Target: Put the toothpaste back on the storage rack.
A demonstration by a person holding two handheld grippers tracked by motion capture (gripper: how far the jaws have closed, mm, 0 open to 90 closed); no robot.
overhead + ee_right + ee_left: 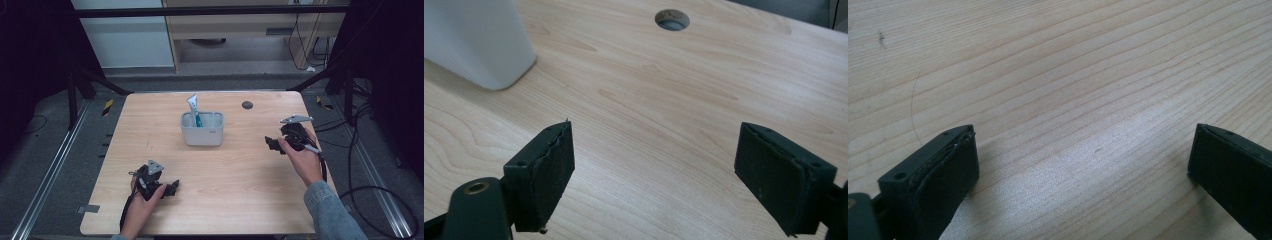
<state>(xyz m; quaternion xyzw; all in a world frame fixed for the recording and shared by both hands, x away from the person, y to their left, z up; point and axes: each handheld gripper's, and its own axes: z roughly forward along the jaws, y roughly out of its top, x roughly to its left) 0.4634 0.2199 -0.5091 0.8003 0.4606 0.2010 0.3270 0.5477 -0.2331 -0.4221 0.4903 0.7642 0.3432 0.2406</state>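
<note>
- My left gripper [170, 189] rests low near the table's [240, 200] near-left corner; its jaws stand wide apart with bare wood between them.
- The white holder [202, 129] stands mid-table, toward the far edge. In its left compartment a white-and-teal tube [195, 111] leans upright, its top above the rim; what the right compartment holds I cannot tell.
- A round cable hole [247, 105] sits near the far edge, right of the holder.
- My right gripper [272, 144] hangs near the right edge, jaws apart and gripping nothing, pointed toward the holder [479, 40].
- Nothing lies between either gripper and the holder.
</note>
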